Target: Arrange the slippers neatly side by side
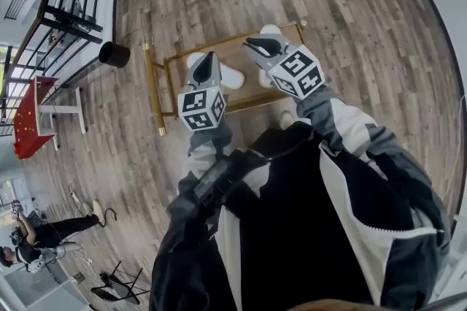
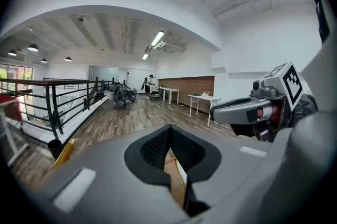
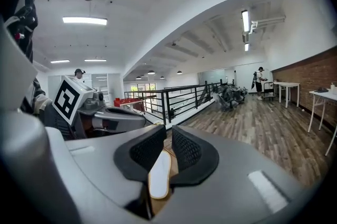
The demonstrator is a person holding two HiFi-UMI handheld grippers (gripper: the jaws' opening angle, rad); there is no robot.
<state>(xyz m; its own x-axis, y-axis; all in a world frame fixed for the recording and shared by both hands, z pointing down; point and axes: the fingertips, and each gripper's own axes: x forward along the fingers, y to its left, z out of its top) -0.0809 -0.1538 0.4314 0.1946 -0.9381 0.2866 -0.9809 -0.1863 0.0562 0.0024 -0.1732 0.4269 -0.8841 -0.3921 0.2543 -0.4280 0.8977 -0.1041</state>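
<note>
left gripper [image 1: 209, 63] pinched shut, right gripper [image 1: 257, 47] barely parted and empty — both are risking shoving a white slipper [image 1: 233, 77] askew, not grasping it.

Both arms reach forward from the body. The left arm [image 1: 206, 156] is bent close to the chest and the right arm [image 1: 349, 128] stretches a little further out. The left gripper [image 1: 210, 58] points ahead and slightly down, its jaws pressed together. The right gripper [image 1: 257, 45] lies just beside it at much the same tilt, its jaws a narrow gap apart.
</note>
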